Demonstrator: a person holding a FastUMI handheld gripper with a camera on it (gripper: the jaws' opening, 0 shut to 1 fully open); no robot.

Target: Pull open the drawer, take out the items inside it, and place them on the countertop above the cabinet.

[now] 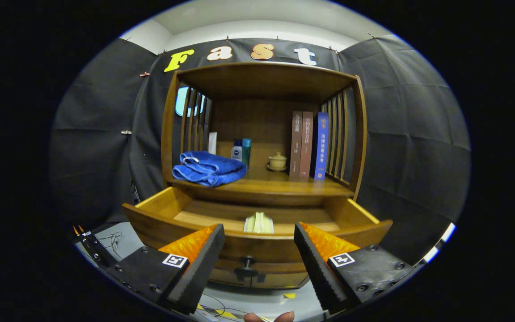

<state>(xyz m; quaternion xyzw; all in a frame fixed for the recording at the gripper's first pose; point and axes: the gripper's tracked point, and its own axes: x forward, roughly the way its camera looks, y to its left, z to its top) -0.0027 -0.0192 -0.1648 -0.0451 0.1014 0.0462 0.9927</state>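
The wooden drawer (150, 219) of the cabinet stands pulled out toward me. Inside it, near its front wall, lies a pale green and white folded item (259, 223). A dark knob (247, 260) sticks out of the drawer front, just ahead of and between my fingers. My gripper (259, 259) is open, its two black fingers spread wide apart in front of the drawer with nothing between them. Above the drawer is the wooden countertop (280, 184), where a folded blue towel (208, 168) rests on the left.
On the countertop stand a white tube (213, 143), two small bottles (241, 151), a lidded cup on a saucer (277, 162) and three upright books (309, 145). Slatted side walls and a top board enclose that space. Cables (114, 239) lie on the floor left.
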